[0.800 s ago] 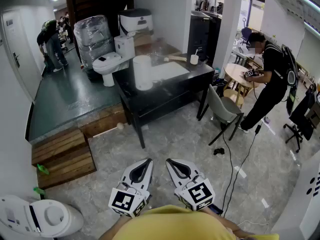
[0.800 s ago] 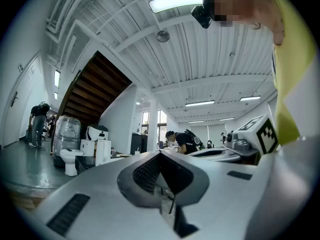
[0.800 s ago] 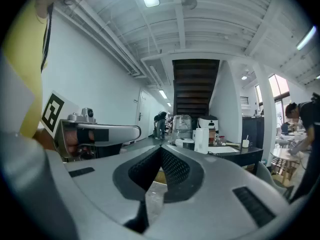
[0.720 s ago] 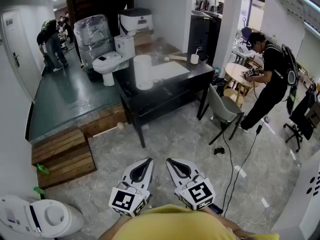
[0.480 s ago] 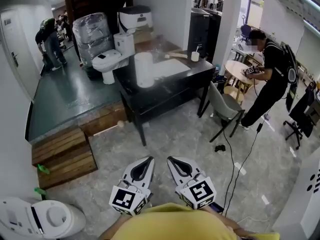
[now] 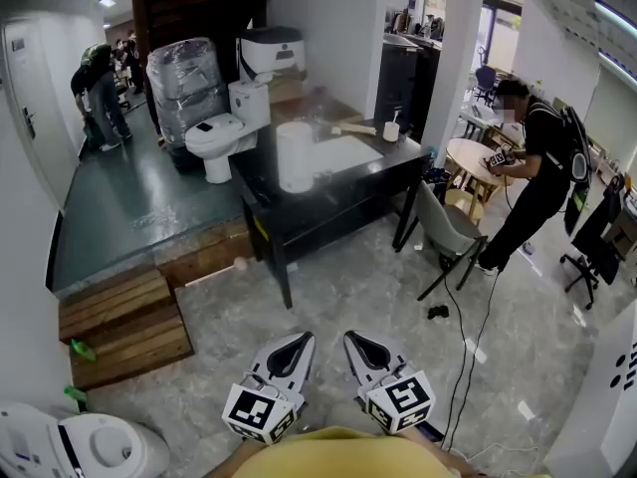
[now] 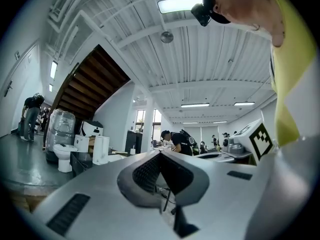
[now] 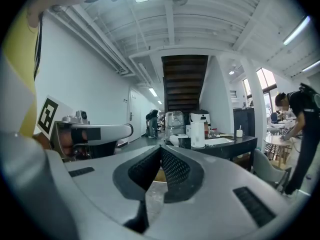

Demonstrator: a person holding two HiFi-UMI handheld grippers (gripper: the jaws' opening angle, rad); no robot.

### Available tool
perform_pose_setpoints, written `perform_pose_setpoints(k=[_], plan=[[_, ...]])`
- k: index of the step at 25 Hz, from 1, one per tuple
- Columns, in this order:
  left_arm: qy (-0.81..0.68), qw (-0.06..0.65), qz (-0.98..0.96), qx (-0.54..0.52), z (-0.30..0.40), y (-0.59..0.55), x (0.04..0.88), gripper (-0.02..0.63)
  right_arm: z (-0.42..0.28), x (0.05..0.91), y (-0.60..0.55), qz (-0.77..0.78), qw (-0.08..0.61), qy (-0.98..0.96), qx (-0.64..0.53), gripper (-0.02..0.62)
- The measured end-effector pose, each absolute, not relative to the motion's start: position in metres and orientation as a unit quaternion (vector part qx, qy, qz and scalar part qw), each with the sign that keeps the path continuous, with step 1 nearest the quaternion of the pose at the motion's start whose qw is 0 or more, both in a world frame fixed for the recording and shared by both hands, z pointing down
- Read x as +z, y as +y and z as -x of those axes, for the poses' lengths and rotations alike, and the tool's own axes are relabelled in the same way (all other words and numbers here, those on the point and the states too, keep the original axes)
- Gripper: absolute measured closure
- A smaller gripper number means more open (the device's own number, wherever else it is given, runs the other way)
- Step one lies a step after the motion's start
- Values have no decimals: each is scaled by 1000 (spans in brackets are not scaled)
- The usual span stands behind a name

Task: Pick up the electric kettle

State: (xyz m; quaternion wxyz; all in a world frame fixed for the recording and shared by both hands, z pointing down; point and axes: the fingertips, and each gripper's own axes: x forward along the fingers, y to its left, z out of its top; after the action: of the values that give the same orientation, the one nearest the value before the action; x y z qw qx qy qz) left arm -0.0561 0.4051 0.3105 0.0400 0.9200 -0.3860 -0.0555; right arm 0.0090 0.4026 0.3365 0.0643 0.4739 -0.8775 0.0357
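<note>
The electric kettle [image 6: 296,155] is a tall white cylinder standing on the left part of a black desk [image 6: 343,189], far ahead of me across the floor. It also shows small in the left gripper view as the kettle [image 7: 102,150] and in the right gripper view as the kettle [image 8: 198,134]. My left gripper [image 6: 298,340] and right gripper [image 6: 355,340] are held side by side close to my body, low in the head view. Both point towards the desk with jaws shut and nothing between them. The left gripper [image 7: 160,154] and right gripper [image 8: 160,148] show their pads meeting.
A white cup [image 6: 392,130] stands at the desk's far end. A grey chair [image 6: 448,229] and a standing person [image 6: 528,167] are to the right, with a cable [image 6: 468,337] on the floor. Wooden steps [image 6: 124,327], a toilet [image 6: 224,127] and a wrapped dispenser [image 6: 184,78] are on the left.
The whole view has shifted a little: the desk and kettle sit slightly lower and to the right, and both grippers sit lower in the frame. Their jaws stay shut.
</note>
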Motion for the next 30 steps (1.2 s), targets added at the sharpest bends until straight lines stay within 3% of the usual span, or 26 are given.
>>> perform_pose_setpoints(k=[13, 30], plan=[[-388, 35, -919, -63, 69, 356, 312, 598, 10, 330, 352, -460, 49, -886, 15, 577], [-422, 27, -904, -68, 50, 211, 305, 598, -14, 325, 201, -430, 48, -901, 13, 577]])
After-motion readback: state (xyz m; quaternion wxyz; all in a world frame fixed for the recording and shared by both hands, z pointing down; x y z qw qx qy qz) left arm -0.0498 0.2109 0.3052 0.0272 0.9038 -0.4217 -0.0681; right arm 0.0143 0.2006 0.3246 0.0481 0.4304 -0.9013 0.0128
